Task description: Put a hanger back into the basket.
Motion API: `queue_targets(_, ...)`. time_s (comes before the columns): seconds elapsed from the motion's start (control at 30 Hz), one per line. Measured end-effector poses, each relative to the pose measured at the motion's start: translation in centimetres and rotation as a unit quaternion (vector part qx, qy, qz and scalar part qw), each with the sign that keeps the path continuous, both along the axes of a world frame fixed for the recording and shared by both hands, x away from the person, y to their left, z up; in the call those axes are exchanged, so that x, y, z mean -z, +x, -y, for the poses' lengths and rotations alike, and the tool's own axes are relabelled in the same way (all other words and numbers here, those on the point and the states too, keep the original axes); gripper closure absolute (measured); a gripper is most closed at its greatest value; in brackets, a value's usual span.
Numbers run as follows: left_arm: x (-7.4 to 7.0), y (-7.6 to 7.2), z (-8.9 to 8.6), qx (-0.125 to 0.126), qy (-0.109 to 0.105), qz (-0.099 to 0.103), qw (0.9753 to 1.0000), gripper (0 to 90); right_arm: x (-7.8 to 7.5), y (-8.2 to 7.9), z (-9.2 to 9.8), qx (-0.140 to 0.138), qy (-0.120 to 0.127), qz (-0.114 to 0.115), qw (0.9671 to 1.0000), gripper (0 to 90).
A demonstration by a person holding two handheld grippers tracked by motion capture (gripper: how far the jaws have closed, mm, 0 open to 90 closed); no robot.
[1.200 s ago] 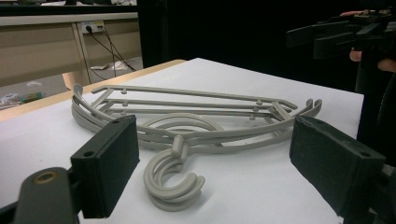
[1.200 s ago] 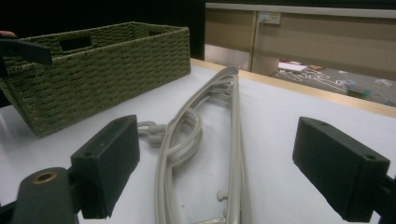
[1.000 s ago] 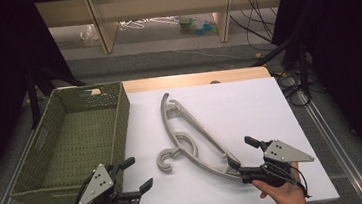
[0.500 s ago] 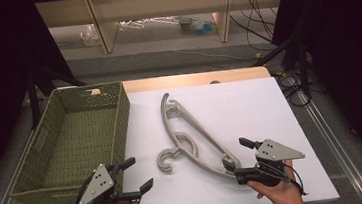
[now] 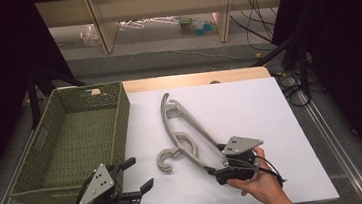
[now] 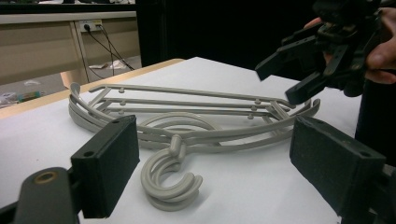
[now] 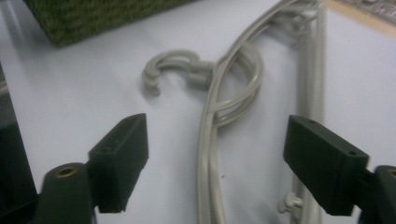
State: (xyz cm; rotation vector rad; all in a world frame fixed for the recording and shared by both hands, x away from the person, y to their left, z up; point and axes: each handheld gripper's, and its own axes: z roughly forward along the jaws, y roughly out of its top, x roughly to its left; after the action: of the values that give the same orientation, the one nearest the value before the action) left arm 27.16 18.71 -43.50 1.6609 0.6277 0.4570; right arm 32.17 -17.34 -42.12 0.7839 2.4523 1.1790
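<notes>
Black pads of right gripper (image 5: 216, 171) wide apart, straddling near arm of grey hangers (image 5: 184, 129) on white table (image 5: 271, 123) | advice: centre the arm, then close | left gripper (image 5: 137, 177) wide, empty, beside green basket (image 5: 47, 145)

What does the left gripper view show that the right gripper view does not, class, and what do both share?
Left gripper view alone: the right gripper, open, just above the hangers' far end, plus a wall socket. Right gripper view alone: a corner of the green basket. Both: the grey hangers with their hooks on the white table, seen between open jaws.
</notes>
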Motion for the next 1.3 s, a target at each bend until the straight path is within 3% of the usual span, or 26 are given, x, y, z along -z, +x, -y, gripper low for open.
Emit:
queue_targets(0.13,-0.1,0.1,-0.1,0.005,0.006,0.009,0.9999,15.6,0.8,1.0,-1.5,-0.005,-0.049,-0.033,0.9982,29.9)
queue_targets(0.17,0.0,0.1,-0.1,0.005,0.005,0.007,0.9999,15.6,1.2,1.3,-1.9,-0.003,-0.053,-0.031,0.9981,30.9)
queue_targets(0.27,0.0,0.1,0.0,0.001,0.000,0.003,1.0000,15.6,1.9,2.3,-3.0,0.000,-0.080,-0.055,0.9953,36.2)
queue_targets(0.43,0.0,0.1,0.0,0.001,0.000,0.003,1.0000,15.6,2.3,3.2,-4.0,0.000,-0.104,-0.071,0.9920,42.9)
queue_targets(0.63,0.0,0.1,-0.1,0.002,0.002,0.004,1.0000,15.6,2.7,4.1,-5.2,-0.001,-0.135,-0.101,0.9857,55.1)
queue_targets(0.73,0.0,0.0,0.0,0.001,0.000,0.001,1.0000,15.6,2.8,4.2,-5.4,0.001,-0.138,-0.105,0.9848,57.8)
queue_targets(0.8,-0.1,0.1,-0.1,0.004,0.005,0.007,1.0000,15.6,3.0,4.4,-5.6,-0.007,-0.145,-0.115,0.9827,60.1)
queue_targets(0.87,0.0,0.0,0.1,0.001,0.001,-0.004,1.0000,15.6,3.1,4.4,-5.8,-0.010,-0.151,-0.118,0.9813,62.0)
queue_targets(0.97,0.0,0.0,0.1,0.000,-0.002,-0.003,1.0000,15.6,3.3,4.6,-6.0,-0.002,-0.159,-0.129,0.9788,64.6)
queue_targets(1.07,0.0,0.0,0.1,0.001,-0.006,-0.003,1.0000,15.6,3.2,4.8,-6.2,0.000,-0.173,-0.124,0.9771,70.1)
queue_targets(1.13,-0.1,0.1,-0.1,0.006,0.004,0.007,1.0000,15.6,3.1,4.9,-6.3,0.003,-0.182,-0.125,0.9753,74.8)
queue_targets(1.23,-0.1,0.0,0.0,0.004,0.001,0.003,1.0000,15.6,2.9,4.9,-6.3,0.005,-0.188,-0.121,0.9746,78.6)
queue_targets(1.3,-0.1,0.1,-0.1,0.003,0.000,0.005,1.0000,15.6,2.6,4.9,-6.1,0.002,-0.183,-0.119,0.9759,79.0)
